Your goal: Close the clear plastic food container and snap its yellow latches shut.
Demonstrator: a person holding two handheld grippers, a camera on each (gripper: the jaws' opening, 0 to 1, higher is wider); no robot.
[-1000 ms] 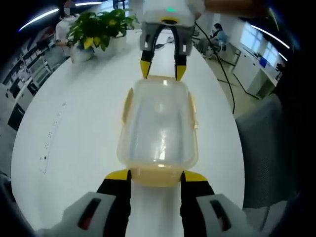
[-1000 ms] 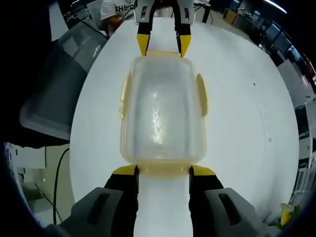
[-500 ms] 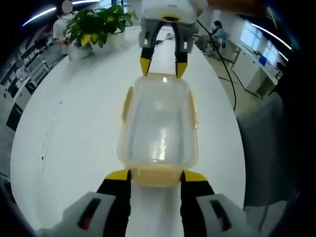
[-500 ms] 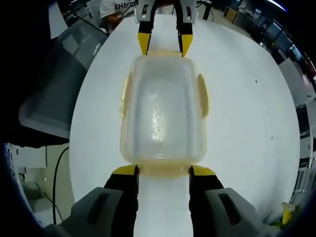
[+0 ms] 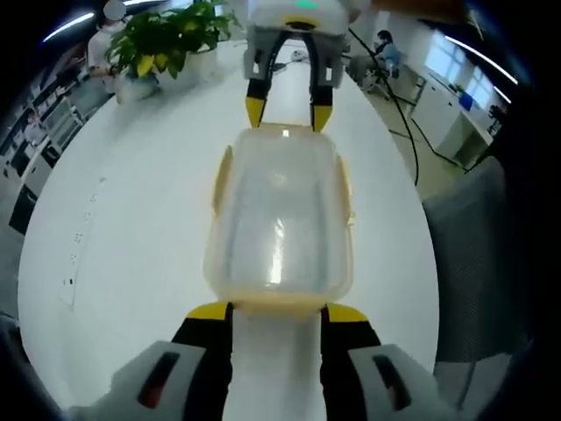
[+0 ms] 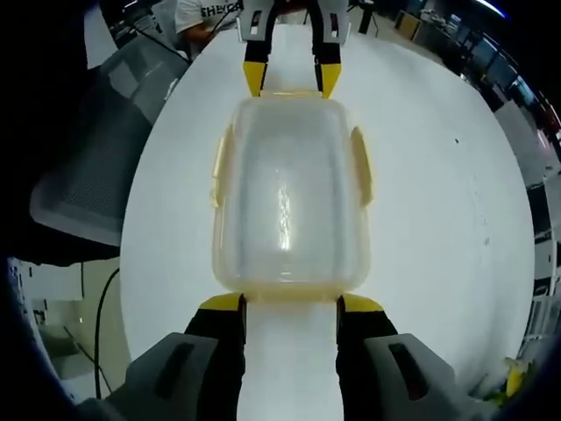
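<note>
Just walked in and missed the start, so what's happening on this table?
A person holds two grippers at opposite ends of a clear container on a white table. The left gripper sits at one end latch, the right gripper at the other. The lid is on; the side latches look unsnapped.

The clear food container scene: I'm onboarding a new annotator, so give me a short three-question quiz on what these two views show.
1. True or false: the lid sits on the clear container, which rests on the white table.
2. Where do the grippers stand relative to the container? A) both at one short end B) one at each short end, facing each other C) both along its long sides
3. Fill in: at the far end of the table in the left gripper view stands a potted ____.

Key
1. True.
2. B: the left gripper is at one end, the right gripper at the other, each with open jaws.
3. plant
</note>
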